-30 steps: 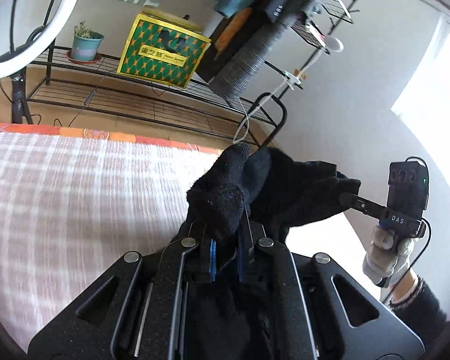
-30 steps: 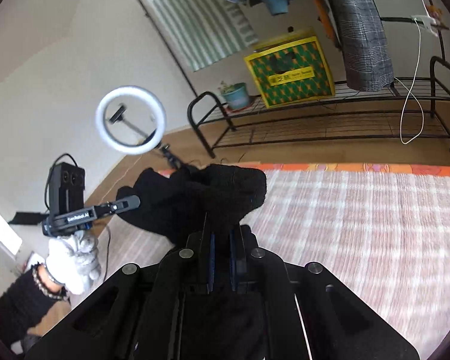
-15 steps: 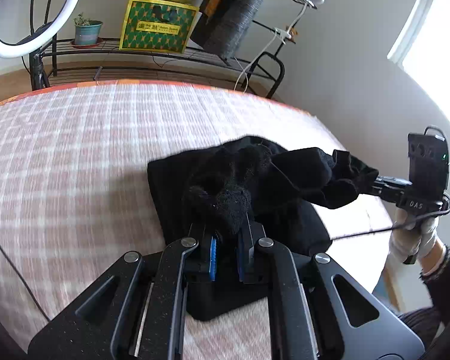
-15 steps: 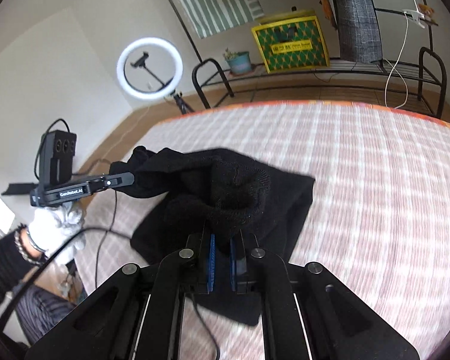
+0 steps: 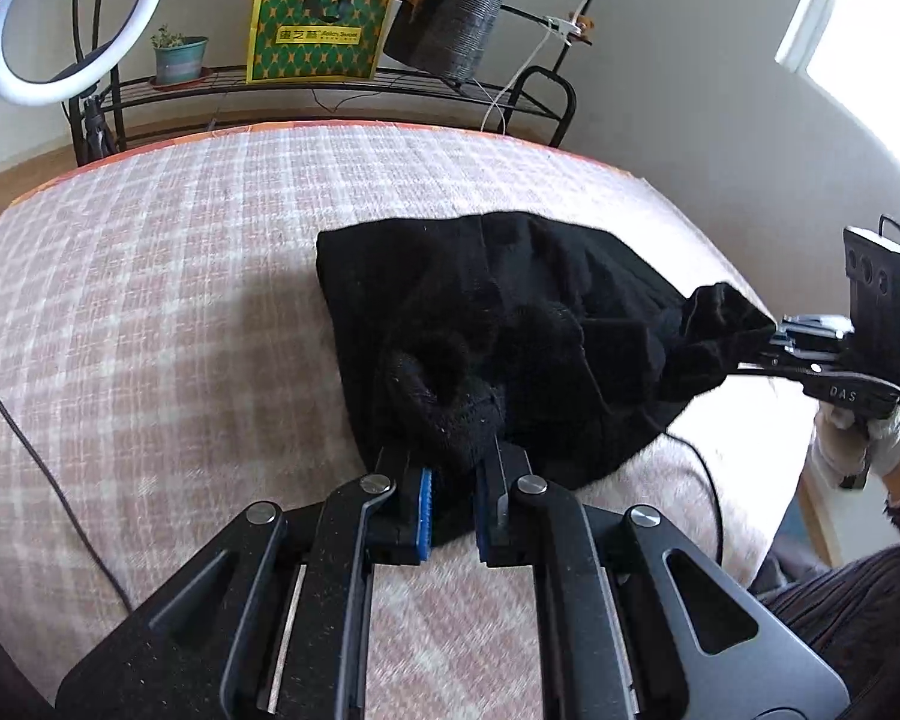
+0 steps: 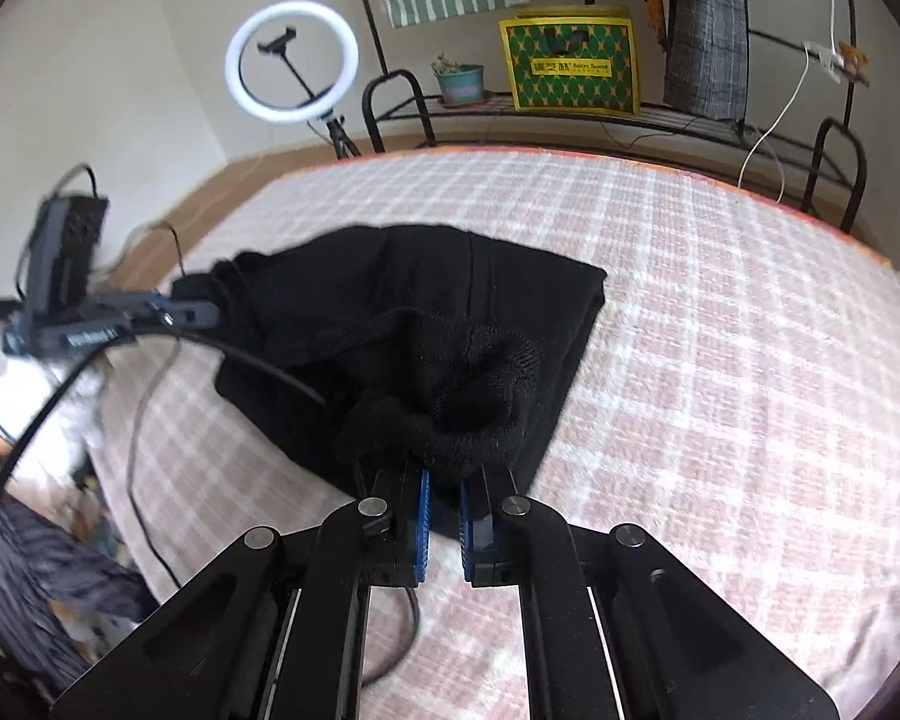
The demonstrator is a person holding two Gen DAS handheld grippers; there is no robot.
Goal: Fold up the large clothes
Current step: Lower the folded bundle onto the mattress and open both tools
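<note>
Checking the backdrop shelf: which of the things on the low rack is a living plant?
The small plant in the teal pot, left of the yellow-green patterned box; the box shows only print.

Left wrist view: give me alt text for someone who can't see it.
The left gripper pinches a bunched edge of a black garment lying on a pink checked bed; at right, the right gripper holds another edge.

You are in a lived-in room of a home, probably a bedroom. A checked pink bedspread (image 5: 180, 300) fills the lower frame. Along the top stands a black wire rack (image 5: 342, 81) holding a potted plant (image 5: 177, 57), a green-and-yellow box (image 5: 318, 30) and hanging clothes (image 6: 705, 30). A ring light (image 6: 291, 60) stands upper left.
</note>
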